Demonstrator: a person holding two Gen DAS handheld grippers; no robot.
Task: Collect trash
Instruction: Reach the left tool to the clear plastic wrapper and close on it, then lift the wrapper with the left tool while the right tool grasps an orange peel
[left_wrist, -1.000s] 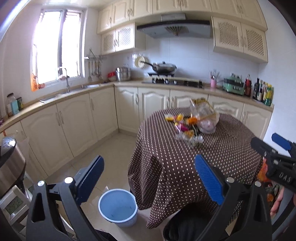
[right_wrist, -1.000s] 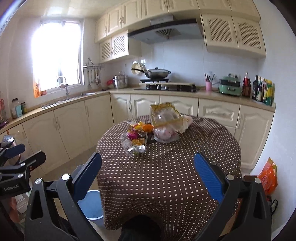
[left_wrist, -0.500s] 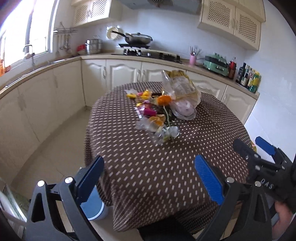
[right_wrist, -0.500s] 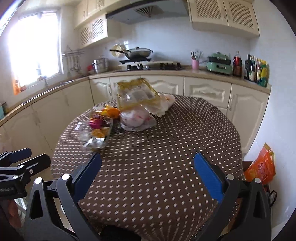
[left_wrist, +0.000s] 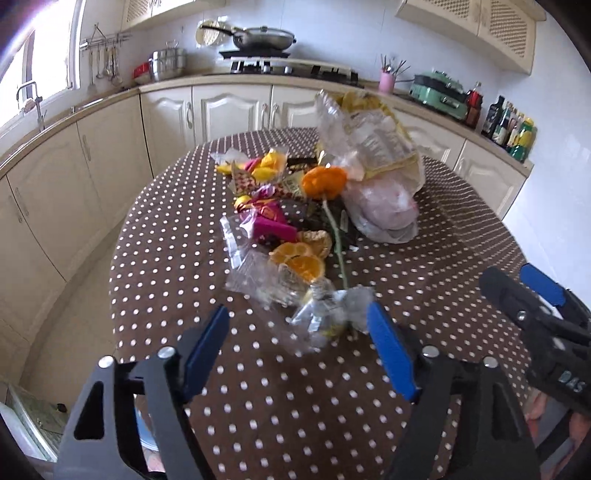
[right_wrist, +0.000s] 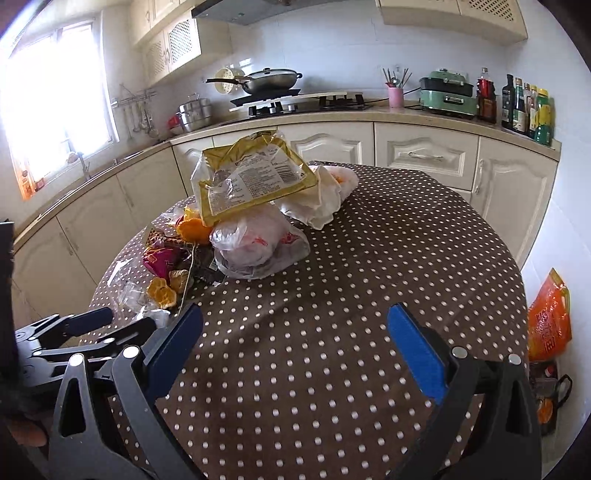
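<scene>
Brown cloth with white dots covers the round table (left_wrist: 295, 387), and the trash lies in a heap on its middle and far side. A crinkly clear plastic wrapper (left_wrist: 328, 314) is the nearest bit. Behind it are dried orange slices (left_wrist: 301, 258), a bright pink candy wrapper (left_wrist: 271, 221), small yellow wrappers (left_wrist: 267, 164) and an orange flower on a long green stem (left_wrist: 325, 181). Just beside the flower sits a see-through plastic bag with something pale pink inside (left_wrist: 380, 206). A big clear and yellow food packet (right_wrist: 251, 177) leans on top of that bag, and a floppy white plastic bag (right_wrist: 325, 192) lies behind it.

The left gripper (left_wrist: 299, 345) with blue pads hangs over the near side of the table. Its jaws are closing. The clear wrapper sits just past the tips, close to the right-hand pad, and is not pinched.

The right gripper (right_wrist: 295, 347) is held over bare cloth with its jaws wide apart and nothing in them.

An orange plastic bag (right_wrist: 548, 317) stands on the floor at the right of the table.
</scene>
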